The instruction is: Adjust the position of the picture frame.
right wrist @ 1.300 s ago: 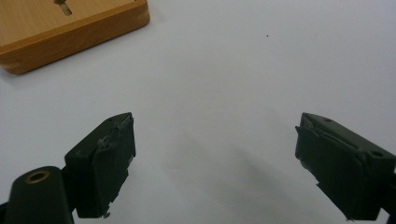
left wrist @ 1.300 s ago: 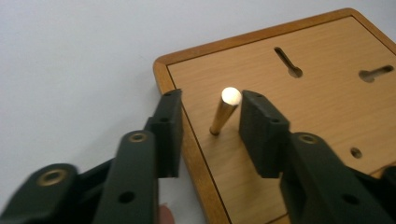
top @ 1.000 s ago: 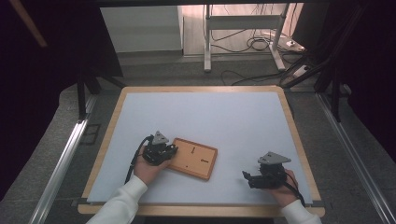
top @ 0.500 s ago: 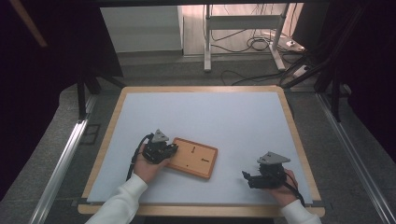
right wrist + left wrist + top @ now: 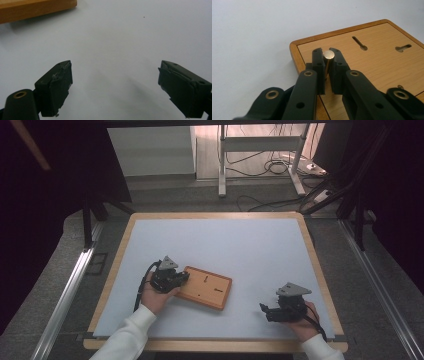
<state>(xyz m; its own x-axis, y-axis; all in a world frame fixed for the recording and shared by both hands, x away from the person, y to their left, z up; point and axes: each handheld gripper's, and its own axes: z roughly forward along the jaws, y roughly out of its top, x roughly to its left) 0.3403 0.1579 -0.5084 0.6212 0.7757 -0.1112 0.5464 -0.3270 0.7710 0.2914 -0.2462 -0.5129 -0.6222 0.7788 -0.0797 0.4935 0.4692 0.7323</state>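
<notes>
Two tongs are in my hands at the near edge of the table [image 5: 150,227]. My right gripper [image 5: 263,308] rests low on the pale surface near the front right corner, its grey three-cornered plate on top, and it points toward the middle of the table. In the right gripper view its jaws stand wide apart, released, with nothing but bare surface between them; a corner of the wooden board [image 5: 35,8] shows at the upper left of that view, well apart from the fingertips.

My left gripper [image 5: 184,277] sits a little farther in, on the left side of the table, with my hand [image 5: 155,297] and white sleeve behind it. Its tip lies over the left end of the wooden board [image 5: 206,288]. In the left gripper view the jaws are clenched on a small brass-coloured pin [image 5: 328,58]: the pads press it from both sides, and its round flat end shows between the fingertips. The pin stands tilted at the near corner of the board [image 5: 372,60], just inside its raised rim.

Farther along the board, past the pin, two keyhole-shaped slots are cut in the panel, one long and slanted, one shorter toward the far edge.

Beyond the table, cables lie on the floor around a white stand.
</notes>
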